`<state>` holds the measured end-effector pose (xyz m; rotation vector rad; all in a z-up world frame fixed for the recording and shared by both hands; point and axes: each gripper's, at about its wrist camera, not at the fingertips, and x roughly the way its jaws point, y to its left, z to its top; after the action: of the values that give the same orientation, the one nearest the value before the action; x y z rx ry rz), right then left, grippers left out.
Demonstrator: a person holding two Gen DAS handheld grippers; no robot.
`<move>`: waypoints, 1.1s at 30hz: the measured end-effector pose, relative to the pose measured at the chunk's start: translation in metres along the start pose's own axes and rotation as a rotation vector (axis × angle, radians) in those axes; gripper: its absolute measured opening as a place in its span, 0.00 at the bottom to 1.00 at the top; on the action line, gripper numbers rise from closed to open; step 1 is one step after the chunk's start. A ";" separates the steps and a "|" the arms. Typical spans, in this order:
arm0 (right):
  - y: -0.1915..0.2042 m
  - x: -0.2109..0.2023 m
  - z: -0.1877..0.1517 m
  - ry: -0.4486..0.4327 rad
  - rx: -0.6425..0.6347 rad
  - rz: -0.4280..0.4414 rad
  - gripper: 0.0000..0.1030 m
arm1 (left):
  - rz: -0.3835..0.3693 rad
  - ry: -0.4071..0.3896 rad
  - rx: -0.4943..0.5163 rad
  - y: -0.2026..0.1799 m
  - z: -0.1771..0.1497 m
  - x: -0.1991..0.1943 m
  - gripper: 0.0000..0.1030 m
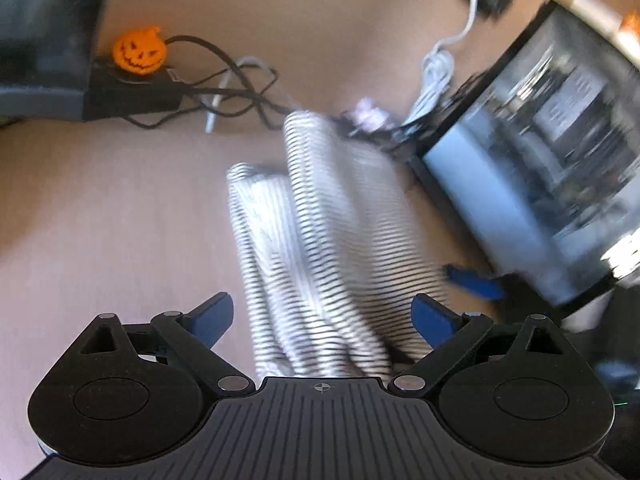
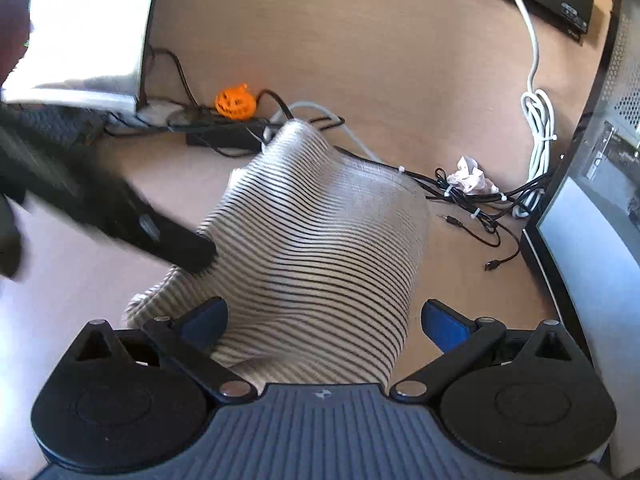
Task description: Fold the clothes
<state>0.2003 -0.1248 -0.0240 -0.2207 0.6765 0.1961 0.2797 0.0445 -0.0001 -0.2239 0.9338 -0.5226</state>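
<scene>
A white garment with thin black stripes [image 1: 320, 240] lies folded in a long bundle on the wooden table; it also shows in the right wrist view [image 2: 320, 240]. My left gripper [image 1: 322, 316] is open, its blue fingers either side of the garment's near end. My right gripper [image 2: 324, 320] is open too, straddling the near edge of the cloth. In the right wrist view the other gripper [image 2: 188, 246] comes in from the left as a blurred black shape and its tip touches the garment's left edge.
An orange pumpkin figure [image 2: 235, 103] sits on a black box with tangled cables [image 2: 472, 200] at the back. A crumpled paper [image 2: 470, 176] lies near them. A monitor [image 2: 592, 240] stands at the right, a laptop [image 2: 88, 32] at the back left.
</scene>
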 end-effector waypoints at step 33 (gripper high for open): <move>0.016 0.003 -0.023 -0.027 -0.350 -0.239 1.00 | -0.014 0.002 0.068 -0.009 0.004 0.006 0.97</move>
<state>0.1849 -0.1155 -0.0455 -0.6301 0.5805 0.0867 0.2825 0.0341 0.0015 -0.1682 0.9150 -0.5665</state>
